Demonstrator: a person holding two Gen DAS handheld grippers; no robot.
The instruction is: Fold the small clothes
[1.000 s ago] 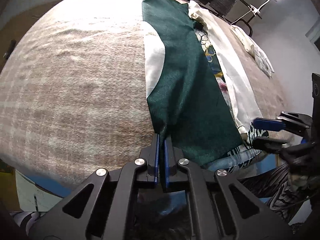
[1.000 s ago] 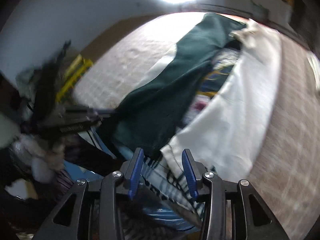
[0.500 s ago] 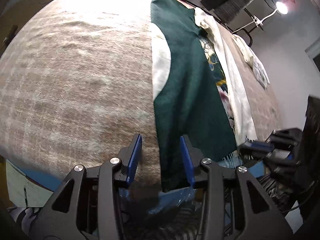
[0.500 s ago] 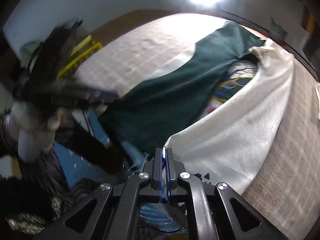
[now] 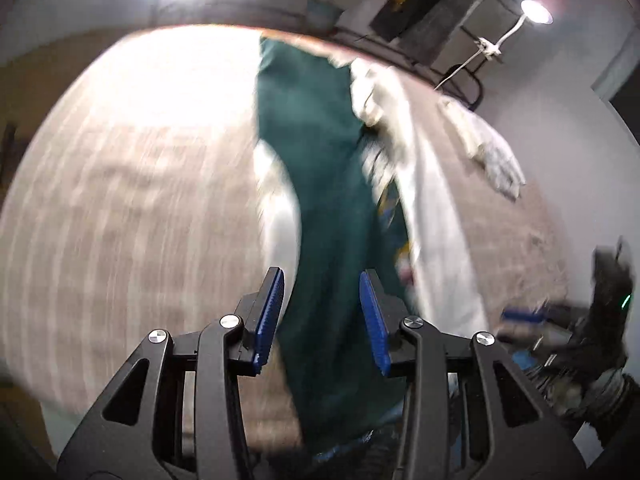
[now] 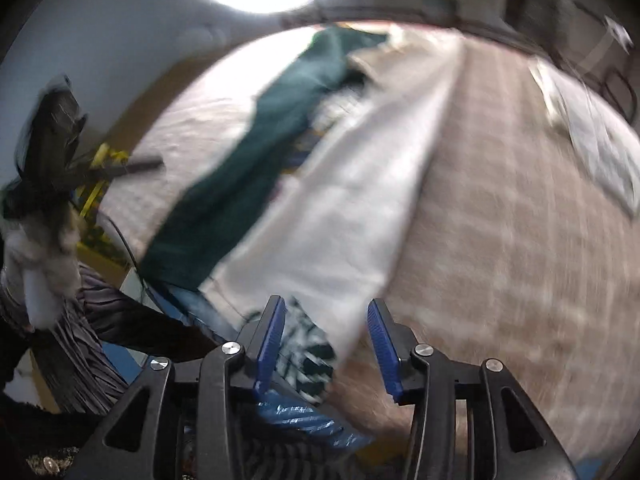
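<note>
Our left gripper [image 5: 322,316] gapes and our right gripper [image 6: 326,344] is opening, both empty above the soft, limp green-and-white garment [image 5: 332,208] at the bed's [image 5: 120,220] near edge, best pinched at its hem corners.

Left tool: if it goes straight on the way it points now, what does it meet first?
Most likely the dark green cloth, which lies between the open fingers of the left tool and runs on ahead over the brown blanket. The picture is blurred, so depth is uncertain.
</note>
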